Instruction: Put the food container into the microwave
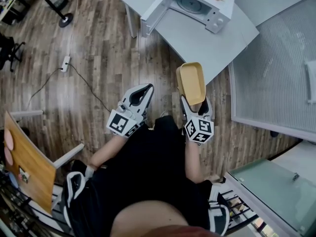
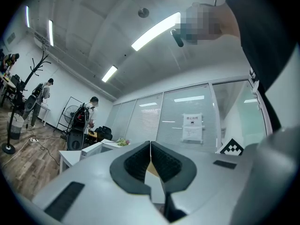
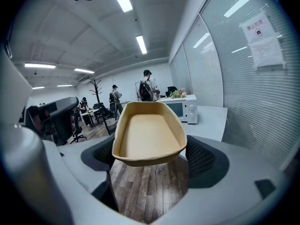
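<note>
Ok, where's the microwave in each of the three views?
Head view: microwave at top centre, door open.
Left gripper view: microwave small, left of centre.
Right gripper view: microwave right of centre, beyond the food container.
Shared landmark: the white table under it.

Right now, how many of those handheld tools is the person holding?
2. The left tool, shut and empty, is at left; the right tool beside it grips the yellow food container.
</note>
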### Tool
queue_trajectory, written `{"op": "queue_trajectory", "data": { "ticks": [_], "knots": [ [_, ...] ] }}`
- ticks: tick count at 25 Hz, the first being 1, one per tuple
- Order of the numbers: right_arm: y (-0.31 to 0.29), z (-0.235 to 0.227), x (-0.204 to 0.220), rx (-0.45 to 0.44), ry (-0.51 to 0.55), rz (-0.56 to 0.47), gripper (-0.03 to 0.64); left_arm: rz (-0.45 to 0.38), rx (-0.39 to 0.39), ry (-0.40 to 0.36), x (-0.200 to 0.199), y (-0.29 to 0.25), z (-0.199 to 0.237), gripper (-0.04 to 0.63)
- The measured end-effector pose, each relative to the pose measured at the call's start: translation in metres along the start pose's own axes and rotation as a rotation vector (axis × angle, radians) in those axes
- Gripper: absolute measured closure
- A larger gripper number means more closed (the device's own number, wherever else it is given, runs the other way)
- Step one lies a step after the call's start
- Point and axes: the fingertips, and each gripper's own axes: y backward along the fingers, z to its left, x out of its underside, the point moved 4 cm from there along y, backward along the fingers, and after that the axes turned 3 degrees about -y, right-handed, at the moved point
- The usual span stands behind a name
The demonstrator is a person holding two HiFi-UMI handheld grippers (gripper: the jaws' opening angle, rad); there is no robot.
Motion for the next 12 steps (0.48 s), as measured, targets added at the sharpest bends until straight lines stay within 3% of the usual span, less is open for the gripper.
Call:
{"op": "queue_trajectory", "data": {
  "ticks": [6, 12],
  "knots": [
    [-0.048, -0.017, -0.004, -0.011, -0.003, 0.027, 0.147, -0.012, 0.017, 0.009, 0.009, -0.038, 0.019, 0.571],
    [-0.133, -0.062, -0.037, -0.060, 0.016, 0.037, 0.147, -0.028, -0.001, -0.051, 0.017, -0.127, 0.051, 0.571]
  ]
}}
